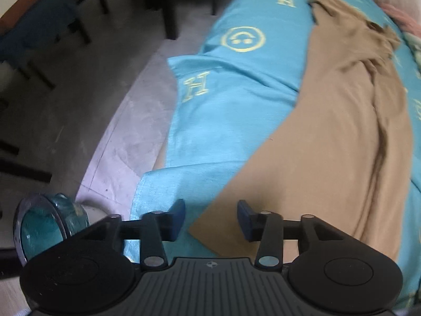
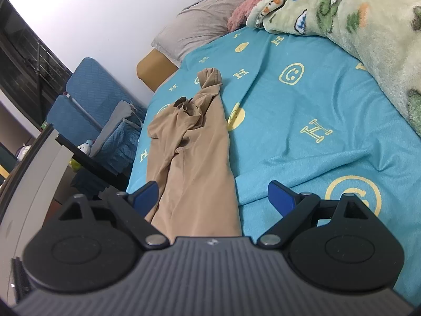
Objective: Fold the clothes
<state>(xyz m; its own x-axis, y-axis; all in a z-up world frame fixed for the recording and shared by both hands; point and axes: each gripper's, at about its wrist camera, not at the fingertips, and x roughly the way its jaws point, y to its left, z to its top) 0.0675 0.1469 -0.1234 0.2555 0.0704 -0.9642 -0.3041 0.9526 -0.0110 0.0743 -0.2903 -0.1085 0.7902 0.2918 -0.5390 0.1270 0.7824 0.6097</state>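
A tan garment lies stretched lengthwise on the turquoise bed sheet, its far end bunched. In the left wrist view its near corner lies just ahead of my left gripper, which is open and empty above the bed's edge. In the right wrist view the same tan garment runs away from me, and its near end passes between the spread fingers of my right gripper, which is open and holds nothing.
A green patterned blanket and a pink one are heaped at the back right of the bed. A grey pillow lies at its head. Blue chairs and a dark table stand left, over grey floor.
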